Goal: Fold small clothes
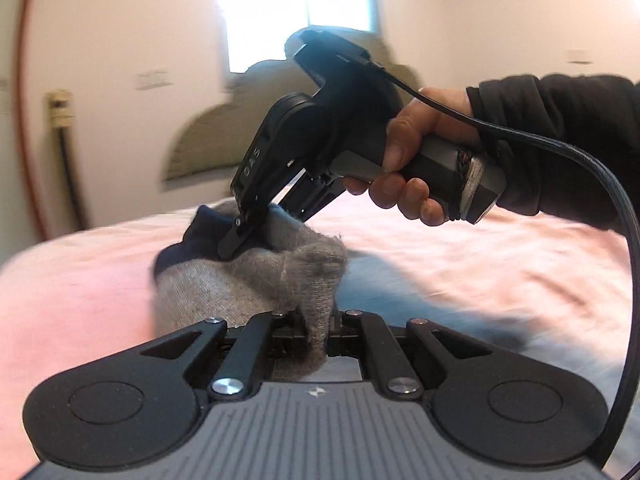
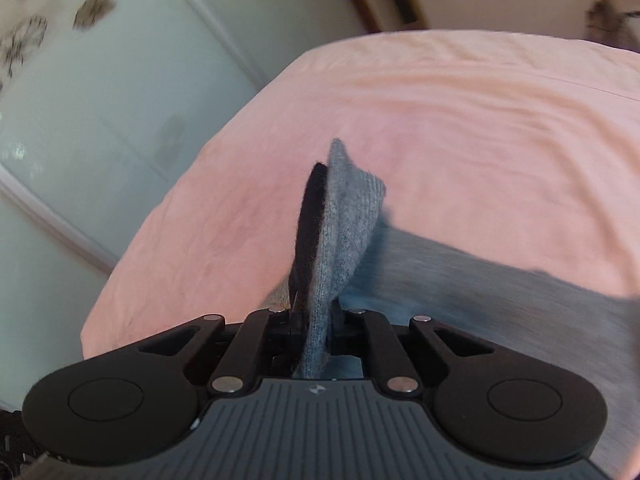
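Note:
A grey knitted sock with a dark navy part [image 1: 248, 276] is held up just above the pink bed sheet [image 1: 72, 304]. My left gripper [image 1: 318, 334] is shut on one grey end of it. My right gripper [image 1: 256, 232], held in a hand with a black sleeve, is shut on the other end by the navy part. In the right wrist view the sock [image 2: 340, 216] stands up from the shut right gripper [image 2: 316, 332], grey with a black inner edge. The fingertips are hidden by the fabric in both views.
The pink sheet [image 2: 460, 120] covers the bed. A grey cloth [image 2: 500, 300] lies on it to the right. A black cable [image 1: 592, 168] hangs from the right gripper. A padded headboard [image 1: 208, 136] and a window [image 1: 296, 4] are behind. A pale wardrobe door [image 2: 100, 100] stands left of the bed.

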Demonstrator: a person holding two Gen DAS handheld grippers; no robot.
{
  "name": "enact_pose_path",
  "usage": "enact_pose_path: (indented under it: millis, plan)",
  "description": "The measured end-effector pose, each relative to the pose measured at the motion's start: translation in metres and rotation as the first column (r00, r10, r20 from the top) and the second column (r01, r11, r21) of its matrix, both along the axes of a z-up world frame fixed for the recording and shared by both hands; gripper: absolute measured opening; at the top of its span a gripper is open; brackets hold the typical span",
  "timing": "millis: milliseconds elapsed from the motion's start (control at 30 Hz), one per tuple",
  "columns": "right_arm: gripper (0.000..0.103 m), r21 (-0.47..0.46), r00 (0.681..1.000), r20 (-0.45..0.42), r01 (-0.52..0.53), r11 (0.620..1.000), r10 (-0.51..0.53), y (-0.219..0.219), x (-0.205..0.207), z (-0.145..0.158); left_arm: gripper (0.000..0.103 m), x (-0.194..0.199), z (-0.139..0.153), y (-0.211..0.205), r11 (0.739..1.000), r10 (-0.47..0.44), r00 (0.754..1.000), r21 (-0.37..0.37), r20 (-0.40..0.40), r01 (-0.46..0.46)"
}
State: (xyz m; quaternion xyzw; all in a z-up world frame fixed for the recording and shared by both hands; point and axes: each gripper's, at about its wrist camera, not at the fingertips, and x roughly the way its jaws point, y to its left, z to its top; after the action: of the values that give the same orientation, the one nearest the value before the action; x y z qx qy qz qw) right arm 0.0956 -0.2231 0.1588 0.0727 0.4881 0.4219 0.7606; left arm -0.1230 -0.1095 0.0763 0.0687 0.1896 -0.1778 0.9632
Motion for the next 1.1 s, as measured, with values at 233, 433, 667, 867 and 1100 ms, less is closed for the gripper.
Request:
enact_pose_path:
  millis: [233, 433, 667, 867, 1100]
  plan:
    - [0.025, 0.026, 0.96, -0.151, 0.241, 0.97, -0.235, -0.12, -0.002, -0.067, 0.005, 0.024, -0.044, -0.053, 0.994, -0.1, 0.982, 0.031, -0.158, 0.106]
    - [0.07, 0.227, 0.947, -0.191, 0.3, 0.927, -0.259, -0.138, 0.002, -0.079, 0.005, 0.036, -0.044, -0.055, 0.991, -0.113, 0.979, 0.056, -0.17, 0.124]
    - [0.016, 0.112, 0.975, -0.065, 0.217, 0.97, -0.211, -0.107, 0.01, -0.067, 0.005, 0.039, -0.048, -0.063, 0.988, -0.143, 0.974, 0.034, -0.173, 0.151]
    - [0.015, 0.111, 0.927, -0.147, 0.362, 0.926, -0.345, -0.148, 0.02, -0.1, 0.007, 0.041, -0.048, -0.051, 0.982, -0.188, 0.965, -0.024, -0.181, 0.187]
    - [0.087, 0.295, 0.902, -0.138, 0.432, 0.852, -0.409, -0.171, -0.035, -0.067, 0.084, 0.02, -0.002, 0.068, 0.917, -0.235, 0.962, -0.36, -0.137, 0.173]
